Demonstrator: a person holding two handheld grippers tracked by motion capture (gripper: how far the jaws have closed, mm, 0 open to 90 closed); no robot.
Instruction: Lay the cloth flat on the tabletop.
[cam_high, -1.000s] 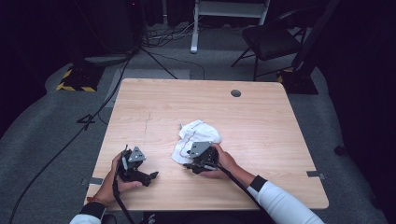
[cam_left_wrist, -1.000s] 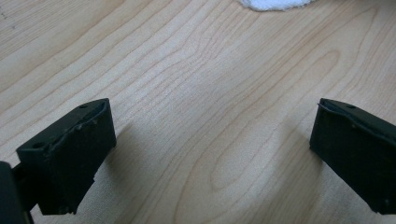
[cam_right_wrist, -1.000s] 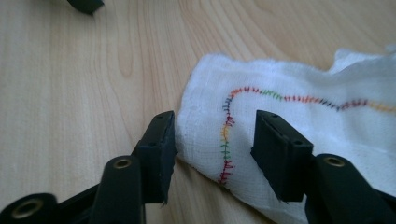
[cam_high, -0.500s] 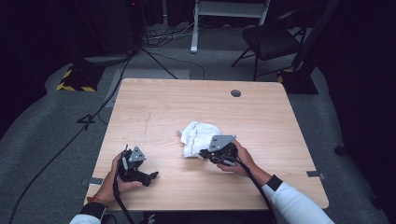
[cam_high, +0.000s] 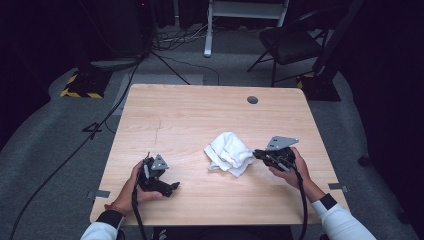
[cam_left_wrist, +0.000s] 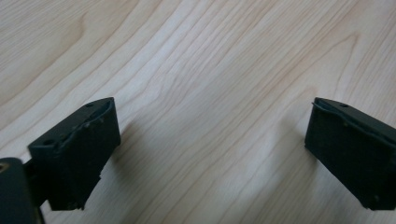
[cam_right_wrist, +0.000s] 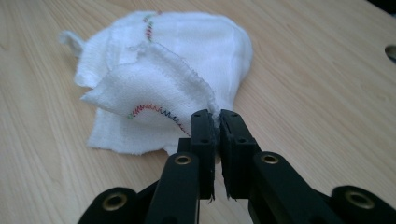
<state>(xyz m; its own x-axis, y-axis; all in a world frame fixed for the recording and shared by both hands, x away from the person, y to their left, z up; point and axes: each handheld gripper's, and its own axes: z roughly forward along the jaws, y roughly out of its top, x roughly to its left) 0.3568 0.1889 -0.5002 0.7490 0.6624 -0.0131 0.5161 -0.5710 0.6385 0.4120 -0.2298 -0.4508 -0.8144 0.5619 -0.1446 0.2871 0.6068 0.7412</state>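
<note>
Right gripper view: an edge of the white cloth is seen pinched between the clenched jaws of the right gripper, the fabric lying crumpled on the bench near its middle. Well to the left of the cloth, the left gripper is held low over bare wood, jaws spread wide, nothing between them.

The left hand, entering from 6 o'clock, rests low, its black two-jaw left gripper pointing toward 3 o'clock with jaws spread wide and nothing between them. The right hand aims the black two-jaw right gripper toward 9 o'clock, jaws just closed, pinching a white cloth's edge.
</note>
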